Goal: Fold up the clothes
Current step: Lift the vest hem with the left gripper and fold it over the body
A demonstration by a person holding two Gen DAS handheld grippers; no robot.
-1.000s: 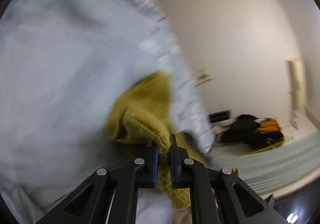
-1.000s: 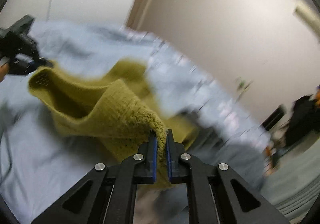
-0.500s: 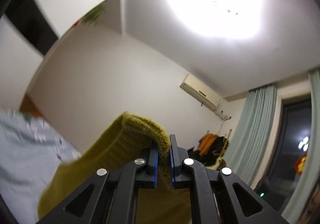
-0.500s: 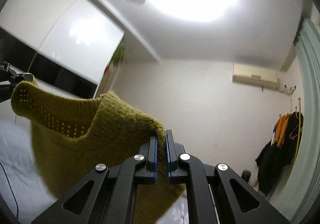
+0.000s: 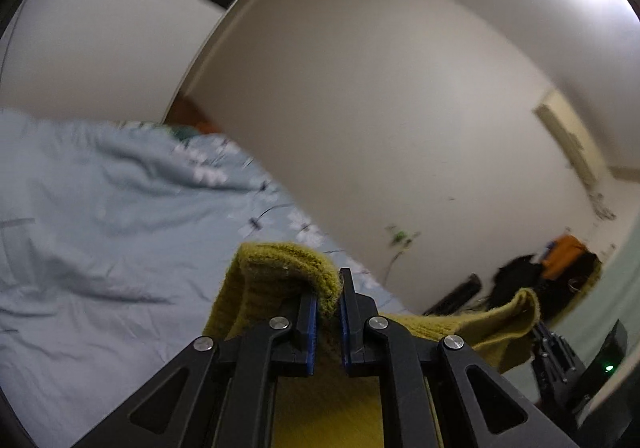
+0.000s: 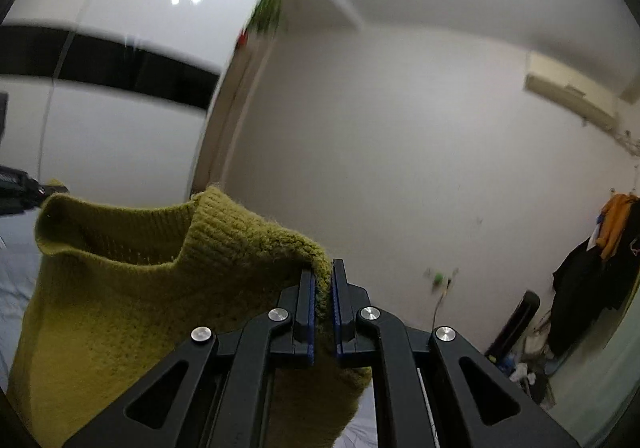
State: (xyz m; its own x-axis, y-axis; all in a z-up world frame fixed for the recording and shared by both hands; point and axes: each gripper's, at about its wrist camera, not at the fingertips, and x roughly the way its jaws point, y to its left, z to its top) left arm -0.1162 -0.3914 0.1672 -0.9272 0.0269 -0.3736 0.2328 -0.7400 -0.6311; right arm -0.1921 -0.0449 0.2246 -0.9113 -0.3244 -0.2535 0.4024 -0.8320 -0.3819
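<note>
Olive sweater (image 6: 132,300) hangs pinched in both my left gripper (image 5: 328,300) and right gripper (image 6: 322,288); no readable writing shows.

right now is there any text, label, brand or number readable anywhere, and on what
None can be read.
The left gripper at the right wrist view's left edge bears a faint light mark, too blurred to read.
The olive sweater, the bedsheet and the air conditioner show no legible writing.
</note>
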